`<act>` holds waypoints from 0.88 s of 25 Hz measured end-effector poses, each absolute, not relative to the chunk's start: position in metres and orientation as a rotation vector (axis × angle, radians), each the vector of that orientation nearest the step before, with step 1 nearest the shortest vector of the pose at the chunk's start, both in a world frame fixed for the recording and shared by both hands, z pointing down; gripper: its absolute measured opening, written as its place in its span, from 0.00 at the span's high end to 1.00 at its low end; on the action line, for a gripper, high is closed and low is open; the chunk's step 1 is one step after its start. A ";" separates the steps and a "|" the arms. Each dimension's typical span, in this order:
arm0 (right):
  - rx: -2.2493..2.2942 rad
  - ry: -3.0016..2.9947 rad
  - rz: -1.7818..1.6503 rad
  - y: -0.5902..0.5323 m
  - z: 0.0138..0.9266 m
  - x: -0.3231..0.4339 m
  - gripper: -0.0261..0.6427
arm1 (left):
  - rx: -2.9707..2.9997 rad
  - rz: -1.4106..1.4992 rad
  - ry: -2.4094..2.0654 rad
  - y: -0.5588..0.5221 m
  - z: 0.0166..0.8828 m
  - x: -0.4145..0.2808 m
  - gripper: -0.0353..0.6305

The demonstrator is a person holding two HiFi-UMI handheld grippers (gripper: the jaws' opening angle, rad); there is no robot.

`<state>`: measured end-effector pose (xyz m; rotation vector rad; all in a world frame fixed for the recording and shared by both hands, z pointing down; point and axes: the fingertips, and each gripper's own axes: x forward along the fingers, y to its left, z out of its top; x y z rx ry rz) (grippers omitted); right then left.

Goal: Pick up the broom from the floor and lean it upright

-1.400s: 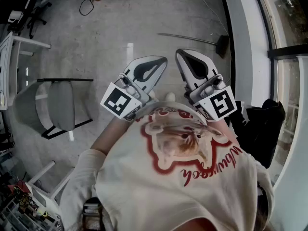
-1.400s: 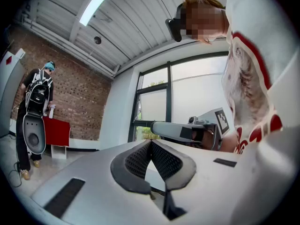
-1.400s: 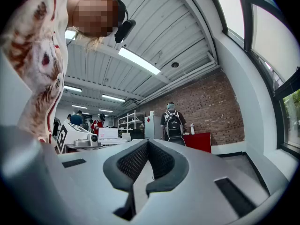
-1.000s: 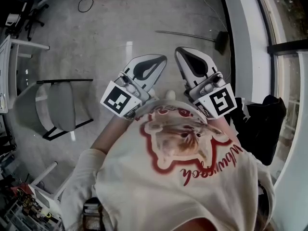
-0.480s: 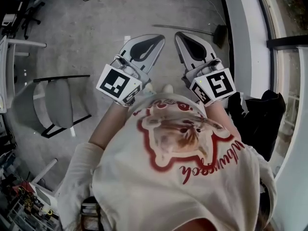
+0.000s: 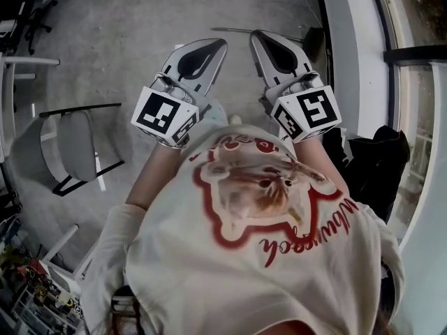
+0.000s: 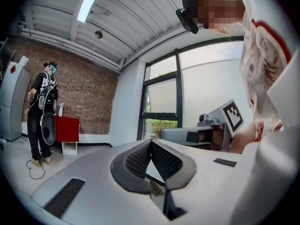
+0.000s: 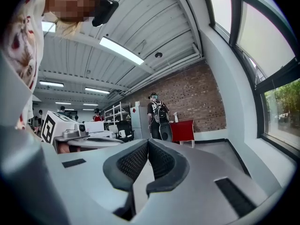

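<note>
1. My left gripper: jaws clenched tip to tip, nothing between them. Its marker cube bears a black-and-white square pattern, no lettering.
2. My right gripper: likewise clamped shut and empty, with a similar cube.
3. Broom: lying flat on the grey floor ahead of both grippers, unheld, dark head toward the window wall.
4. My shirt: red script under a cat picture, not legible to me.
5. Grey chair: to my left.

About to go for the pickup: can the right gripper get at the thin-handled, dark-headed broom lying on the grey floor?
Probably yes, after lowering. The broom lies on bare floor ahead, nothing on it; the right gripper is up at torso height, jaws shut, so it must drop and open.
</note>
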<state>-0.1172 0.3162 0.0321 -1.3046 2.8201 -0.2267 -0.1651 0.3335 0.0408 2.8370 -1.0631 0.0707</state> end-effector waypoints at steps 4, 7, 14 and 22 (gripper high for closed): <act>-1.290 2.866 -0.257 0.306 0.042 -0.115 0.93 | 2.817 0.124 -1.048 0.323 0.050 -0.162 0.91; -1.294 2.898 -0.234 0.287 0.048 -0.117 0.93 | 2.805 0.155 -1.055 0.299 0.055 -0.162 0.91; -1.325 2.941 -0.208 0.214 0.062 -0.117 0.93 | 2.815 0.150 -0.991 0.218 0.069 -0.154 0.91; -1.426 2.909 -0.187 0.059 0.059 -0.122 0.93 | 2.850 0.163 -0.935 0.059 0.068 -0.163 0.91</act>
